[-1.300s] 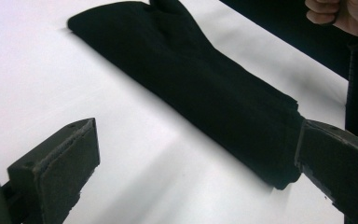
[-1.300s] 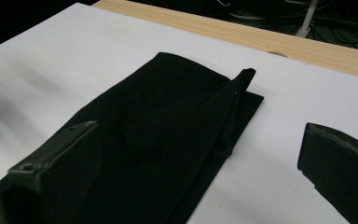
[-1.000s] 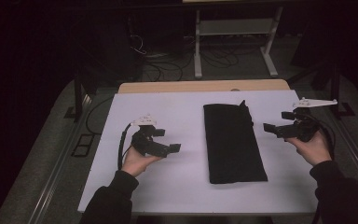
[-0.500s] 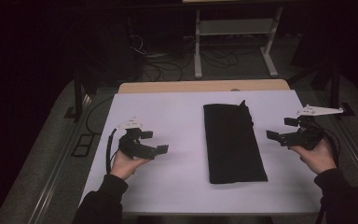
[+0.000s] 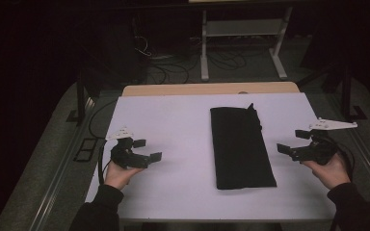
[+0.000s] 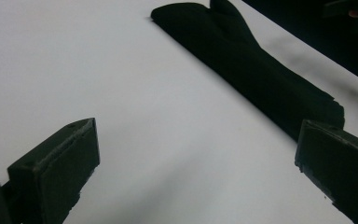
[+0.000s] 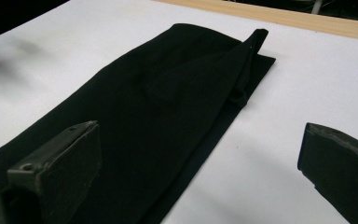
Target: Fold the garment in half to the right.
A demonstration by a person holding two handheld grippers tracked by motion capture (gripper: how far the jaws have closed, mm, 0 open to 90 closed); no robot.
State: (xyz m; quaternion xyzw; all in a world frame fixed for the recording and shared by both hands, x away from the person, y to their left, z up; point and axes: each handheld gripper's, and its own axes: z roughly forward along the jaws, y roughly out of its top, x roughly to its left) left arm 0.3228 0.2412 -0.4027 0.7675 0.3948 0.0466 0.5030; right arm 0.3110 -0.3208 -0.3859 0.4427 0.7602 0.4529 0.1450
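A black cloth (image 5: 241,144) folded into a long strip lies flat on the white table (image 5: 173,125), right of centre; it also appears as the black cloth (image 6: 256,70) and black cloth (image 7: 158,107) in the gripper views. My left gripper (image 5: 147,149) is held open over the table's left side, well apart from the cloth, with nothing between its jaws. My right gripper (image 5: 293,141) hovers open just off the cloth's right edge, empty too. Its far corner has a small raised fold (image 7: 256,37).
A wooden strip (image 5: 212,89) runs along the table's far edge. Beyond it stands a metal shelf frame (image 5: 241,33) with cables on the dark floor. A rail (image 5: 67,163) runs along the table's left side.
Both hands have drawn outward and back toward the person: the left gripper moved left, the right gripper moved right, away from the cloth. The cloth has not moved.
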